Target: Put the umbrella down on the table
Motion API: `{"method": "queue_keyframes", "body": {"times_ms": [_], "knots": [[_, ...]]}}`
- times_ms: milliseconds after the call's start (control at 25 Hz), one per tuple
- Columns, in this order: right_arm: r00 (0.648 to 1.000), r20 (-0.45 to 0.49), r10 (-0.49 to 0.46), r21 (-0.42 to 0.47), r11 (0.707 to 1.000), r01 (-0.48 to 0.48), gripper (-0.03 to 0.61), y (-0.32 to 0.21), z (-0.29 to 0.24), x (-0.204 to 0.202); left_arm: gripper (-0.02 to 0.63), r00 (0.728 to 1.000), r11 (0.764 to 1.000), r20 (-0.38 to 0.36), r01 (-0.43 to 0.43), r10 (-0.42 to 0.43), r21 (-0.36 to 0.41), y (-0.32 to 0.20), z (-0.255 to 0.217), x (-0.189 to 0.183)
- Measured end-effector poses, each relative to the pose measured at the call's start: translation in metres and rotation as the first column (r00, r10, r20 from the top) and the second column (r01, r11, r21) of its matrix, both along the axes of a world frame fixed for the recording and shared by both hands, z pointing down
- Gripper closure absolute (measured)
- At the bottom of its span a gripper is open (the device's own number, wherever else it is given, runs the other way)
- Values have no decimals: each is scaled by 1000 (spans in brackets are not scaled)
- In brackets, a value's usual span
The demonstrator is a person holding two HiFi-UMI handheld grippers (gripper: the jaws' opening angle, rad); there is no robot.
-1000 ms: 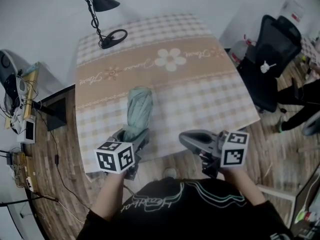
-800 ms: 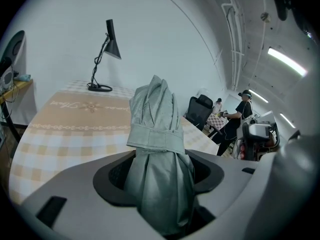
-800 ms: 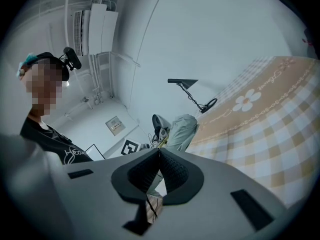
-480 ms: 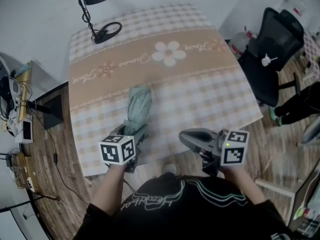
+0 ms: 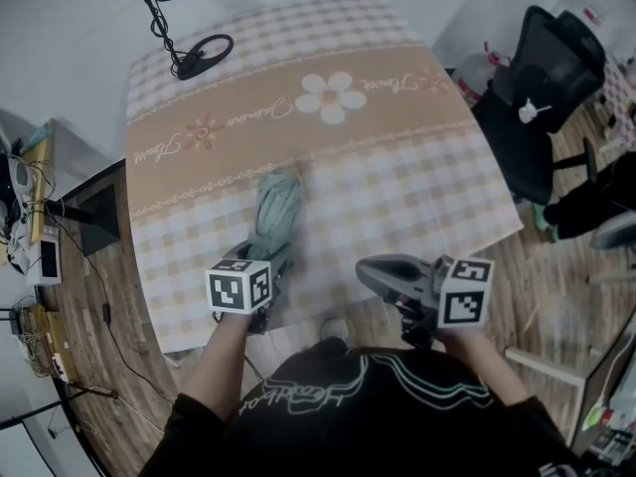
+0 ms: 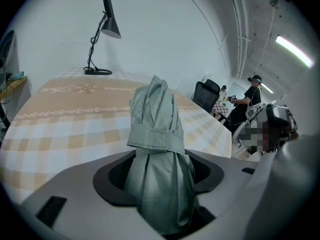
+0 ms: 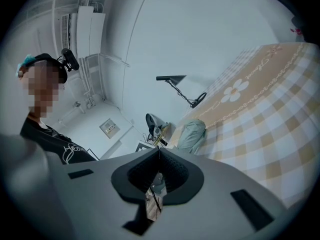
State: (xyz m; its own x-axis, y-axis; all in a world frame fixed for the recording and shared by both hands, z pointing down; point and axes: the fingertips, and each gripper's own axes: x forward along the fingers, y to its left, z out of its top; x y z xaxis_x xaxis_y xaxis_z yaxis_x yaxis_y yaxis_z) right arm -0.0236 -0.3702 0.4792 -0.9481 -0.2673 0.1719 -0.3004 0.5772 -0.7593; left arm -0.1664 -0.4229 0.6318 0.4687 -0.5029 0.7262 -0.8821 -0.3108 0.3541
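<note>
A folded grey-green umbrella (image 5: 275, 212) with a strap round it sticks out of my left gripper (image 5: 264, 266) over the near part of the checked table (image 5: 407, 177). In the left gripper view the umbrella (image 6: 156, 134) fills the gap between the jaws, and the left gripper (image 6: 160, 171) is shut on its lower end. I cannot tell whether its far end touches the cloth. My right gripper (image 5: 370, 275) hovers at the table's front edge, shut and empty; its jaws meet in the right gripper view (image 7: 159, 156), where the umbrella (image 7: 191, 134) shows to the left.
A black desk lamp (image 5: 184, 28) stands at the table's far left corner. A black office chair (image 5: 542, 97) is to the right of the table. Cables and devices lie on the floor at the left (image 5: 35, 237). A flower print marks the beige band (image 5: 330, 97).
My left gripper has sunk toward the table with the umbrella, which now lies lower and flatter over the cloth. The right gripper has dropped slightly.
</note>
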Motion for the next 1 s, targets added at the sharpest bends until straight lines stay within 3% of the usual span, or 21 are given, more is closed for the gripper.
{"method": "queue_keyframes", "body": {"times_ms": [200, 480, 680, 1000], "knots": [[1000, -1, 25, -17, 1000, -25, 568, -2, 5, 11, 350, 1000, 1000, 20, -9, 9, -22, -3, 15, 3], [998, 1, 61, -35, 997, -61, 568, -3, 8, 23, 348, 994, 999, 103, -32, 36, -44, -3, 30, 3], [997, 12, 79, -45, 996, -79, 568, 0, 11, 29, 344, 978, 998, 206, -26, 37, -53, -1, 35, 5], [996, 27, 80, -47, 996, -78, 568, 8, 8, 29, 336, 952, 999, 303, -32, 41, -37, 2, 37, 6]]}}
